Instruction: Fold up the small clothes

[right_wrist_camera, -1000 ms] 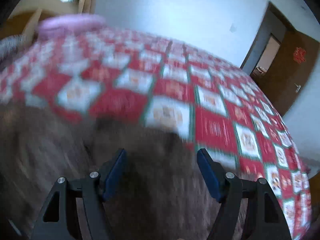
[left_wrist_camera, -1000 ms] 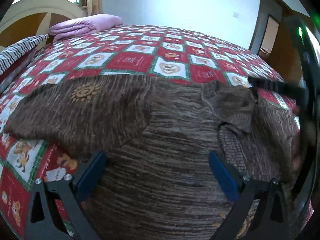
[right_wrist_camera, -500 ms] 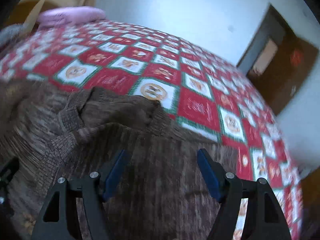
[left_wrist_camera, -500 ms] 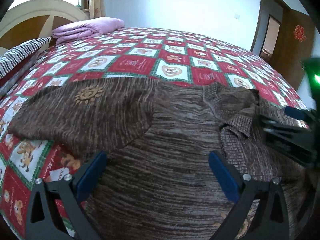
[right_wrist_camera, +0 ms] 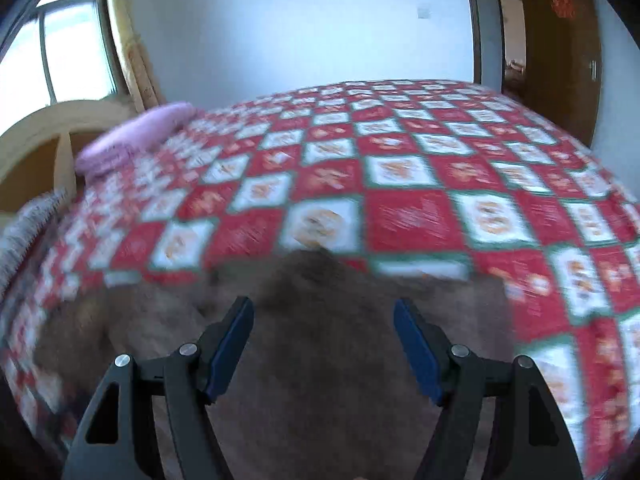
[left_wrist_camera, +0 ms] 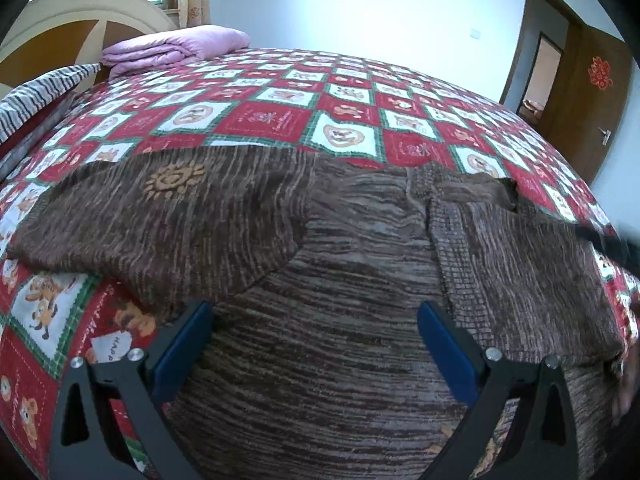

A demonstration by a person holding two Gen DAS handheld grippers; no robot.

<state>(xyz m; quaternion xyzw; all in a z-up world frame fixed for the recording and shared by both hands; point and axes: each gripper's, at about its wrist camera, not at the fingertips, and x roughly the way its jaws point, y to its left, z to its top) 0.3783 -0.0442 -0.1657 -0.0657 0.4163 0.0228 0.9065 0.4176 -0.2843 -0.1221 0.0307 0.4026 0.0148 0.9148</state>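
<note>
Sweater, brown and striped, was seen spread flat on the bedspread, a red and white checked cover over the bed. One sleeve was laid out to the left, marked with an orange sun motif. On the right, a second part of the knit was folded over the body, with the ribbed collar lying crumpled near the far edge.

The left gripper was held above the sweater's body, its blue pads spread wide, with only flat cloth seen between them and nothing gripped. The right gripper was likewise released, its jaws wide apart over brown cloth that was badly blurred in that view; whether the pads touched the knit could not be told. A dark blurred shape was caught at the right edge of the left view; what it was could not be made out.

A folded pink quilt was placed at the head of the bed, beside a striped pillow and below a curved headboard. A brown door was shown on the right wall.
</note>
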